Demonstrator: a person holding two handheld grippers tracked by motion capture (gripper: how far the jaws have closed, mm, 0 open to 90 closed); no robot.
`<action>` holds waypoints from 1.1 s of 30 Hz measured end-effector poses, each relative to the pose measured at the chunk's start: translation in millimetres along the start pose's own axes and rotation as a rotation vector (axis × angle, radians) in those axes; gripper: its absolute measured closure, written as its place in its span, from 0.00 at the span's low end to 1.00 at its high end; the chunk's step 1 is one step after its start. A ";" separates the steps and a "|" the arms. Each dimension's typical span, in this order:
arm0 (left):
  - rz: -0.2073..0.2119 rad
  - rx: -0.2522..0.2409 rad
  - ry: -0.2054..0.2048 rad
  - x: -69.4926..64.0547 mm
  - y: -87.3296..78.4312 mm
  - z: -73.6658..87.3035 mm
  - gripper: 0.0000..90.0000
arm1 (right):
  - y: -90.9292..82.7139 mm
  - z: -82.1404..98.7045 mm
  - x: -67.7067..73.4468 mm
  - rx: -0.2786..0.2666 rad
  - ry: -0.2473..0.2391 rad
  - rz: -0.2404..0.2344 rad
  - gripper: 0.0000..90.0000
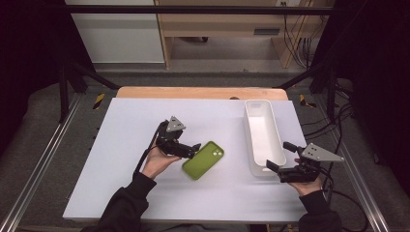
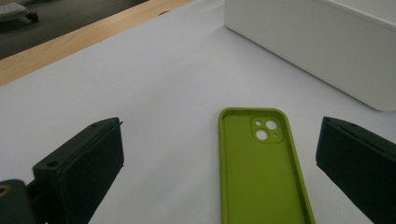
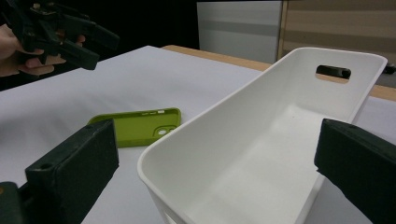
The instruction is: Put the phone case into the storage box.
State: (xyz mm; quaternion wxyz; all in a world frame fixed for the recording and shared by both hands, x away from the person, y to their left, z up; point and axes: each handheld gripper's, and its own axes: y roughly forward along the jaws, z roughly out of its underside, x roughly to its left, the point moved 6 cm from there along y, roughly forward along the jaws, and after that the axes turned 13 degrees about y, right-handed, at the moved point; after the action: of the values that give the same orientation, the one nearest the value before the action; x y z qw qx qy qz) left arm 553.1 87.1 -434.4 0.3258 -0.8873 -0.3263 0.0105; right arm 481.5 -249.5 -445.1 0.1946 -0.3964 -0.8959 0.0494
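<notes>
A green phone case (image 1: pixel 203 160) lies flat on the white table (image 1: pixel 145 193), its hollow side up, camera holes toward the bin. My left gripper (image 1: pixel 196 149) hovers open just left of the case; in the left gripper view the green phone case (image 2: pixel 261 168) lies between and ahead of the two jaws of my left gripper (image 2: pixel 219 172). A long white bin (image 1: pixel 262 135) stands at the right, nothing inside it. My right gripper (image 1: pixel 280 155) is open at the bin's near end. In the right gripper view the white bin (image 3: pixel 261 154) sits between the jaws of my right gripper (image 3: pixel 217 172), and the green phone case (image 3: pixel 140 125) lies beyond to the left.
The table's wooden far edge (image 1: pixel 198 92) runs behind the white surface. Black frame legs and cables stand at both sides on the floor. In the right gripper view the left gripper (image 3: pixel 60 37) and its hand show at top left.
</notes>
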 end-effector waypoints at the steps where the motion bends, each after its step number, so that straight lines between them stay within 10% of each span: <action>1: 0.001 -0.001 0.001 -0.2 1.2 -0.3 0.00 | 0.0 0.0 0.0 0.000 0.000 0.000 0.00; 33: 0.028 0.100 0.003 -6.7 41.2 21.0 0.01 | 0.1 0.3 -0.1 0.000 -0.002 -0.001 0.00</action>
State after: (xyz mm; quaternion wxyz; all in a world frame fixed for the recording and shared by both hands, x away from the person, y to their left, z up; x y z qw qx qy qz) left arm 566.6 71.5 -476.3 0.3702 -0.8744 -0.3124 0.0301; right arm 481.5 -249.5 -445.5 0.1938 -0.3958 -0.8963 0.0498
